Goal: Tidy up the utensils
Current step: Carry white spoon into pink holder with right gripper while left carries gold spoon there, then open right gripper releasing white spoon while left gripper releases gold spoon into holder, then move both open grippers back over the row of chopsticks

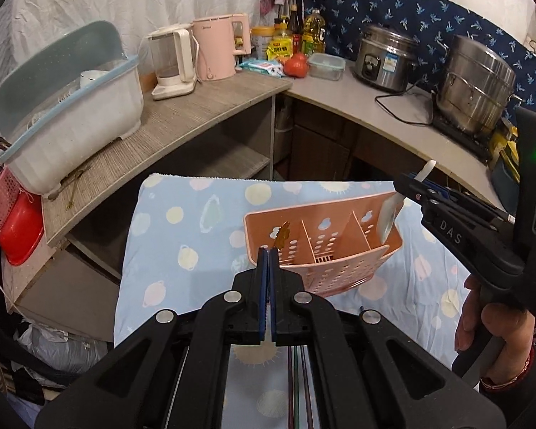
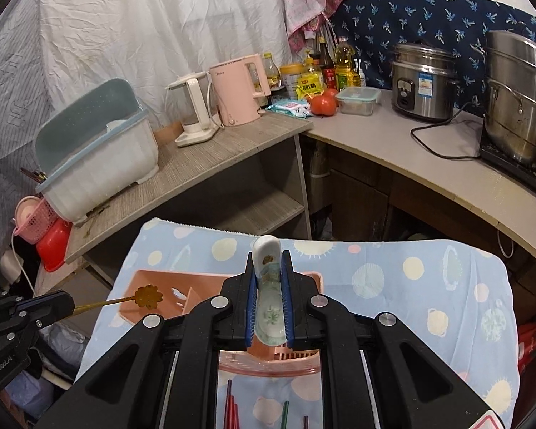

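a thin gold flower-ended utensil [image 1: 281,236] is being gripped by the closed left gripper [image 1: 268,250] above a pink perforated plastic caddy [image 1: 339,246]. a white ceramic spoon [image 1: 389,214] is being clamped by the right gripper [image 1: 409,187] over its right compartment.

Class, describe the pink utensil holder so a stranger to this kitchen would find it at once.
Start at the blue cloth with pale dots that covers the table in front of the kitchen counters. On it lies the pink utensil holder, the only plastic box there. It stands out by its hole-dotted walls and the dividers that split it into three compartments.
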A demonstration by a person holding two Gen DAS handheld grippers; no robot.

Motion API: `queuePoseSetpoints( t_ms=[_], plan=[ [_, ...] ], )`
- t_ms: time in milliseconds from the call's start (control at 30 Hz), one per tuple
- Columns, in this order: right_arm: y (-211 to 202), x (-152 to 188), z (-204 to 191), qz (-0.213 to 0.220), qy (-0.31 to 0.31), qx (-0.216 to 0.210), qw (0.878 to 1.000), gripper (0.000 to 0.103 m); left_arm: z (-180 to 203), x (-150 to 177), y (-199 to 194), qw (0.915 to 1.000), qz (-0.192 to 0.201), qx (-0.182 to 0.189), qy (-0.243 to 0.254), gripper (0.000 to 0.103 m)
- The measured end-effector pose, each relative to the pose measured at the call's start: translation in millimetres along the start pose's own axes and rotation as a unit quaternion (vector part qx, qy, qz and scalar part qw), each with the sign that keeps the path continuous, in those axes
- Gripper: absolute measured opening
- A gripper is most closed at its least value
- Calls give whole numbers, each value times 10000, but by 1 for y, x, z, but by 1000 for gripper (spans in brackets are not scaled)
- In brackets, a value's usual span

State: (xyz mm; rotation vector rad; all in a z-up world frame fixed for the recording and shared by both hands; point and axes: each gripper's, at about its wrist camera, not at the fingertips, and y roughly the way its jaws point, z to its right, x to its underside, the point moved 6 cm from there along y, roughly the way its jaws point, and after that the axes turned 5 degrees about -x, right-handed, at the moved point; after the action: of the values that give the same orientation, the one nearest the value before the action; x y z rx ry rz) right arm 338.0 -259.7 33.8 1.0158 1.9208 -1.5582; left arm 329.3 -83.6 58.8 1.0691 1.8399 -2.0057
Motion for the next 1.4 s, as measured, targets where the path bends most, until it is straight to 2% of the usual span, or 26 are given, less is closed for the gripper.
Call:
queuePoseSetpoints(
  t_ms=[200, 267, 333, 367, 567, 733, 900, 1033, 1400],
  plan=[
    [6, 4, 3, 26, -84, 131, 9999, 15, -5, -4, 17, 9990, -169, 241, -331, 3],
    [3, 4, 5, 75, -74, 174, 9998, 21, -7, -5, 19, 9987, -170, 205, -426, 14],
    [-3, 4, 6, 157, -51, 191, 9997, 36, -7, -5, 17, 9987, -92, 146, -470, 34],
    [-6, 4, 7, 198, -55, 223, 9995, 38, -8, -5, 15, 9988, -51, 136, -476, 36],
    [-24, 10, 6, 266, -74, 217, 9994, 44, -15, 0, 3, 9983, 82, -15, -573, 38],
    [-46, 26, 5, 282, -71, 224, 9993, 47, -21, 15, -14, 9976, 256, -326, -556, 40],
    [-72, 57, 7, 215, -30, 212, 9995, 47, -26, 46, -29, 9966, 315, -543, -541, 40],
    [-93, 88, 7, 141, -42, 258, 9996, 47, -31, 79, -38, 9958, 271, -548, -684, 40],
    [-136, 204, 7, -364, -246, 630, 9970, 47, -27, 191, -38, 9956, -128, -667, -653, 40]
  ],
)
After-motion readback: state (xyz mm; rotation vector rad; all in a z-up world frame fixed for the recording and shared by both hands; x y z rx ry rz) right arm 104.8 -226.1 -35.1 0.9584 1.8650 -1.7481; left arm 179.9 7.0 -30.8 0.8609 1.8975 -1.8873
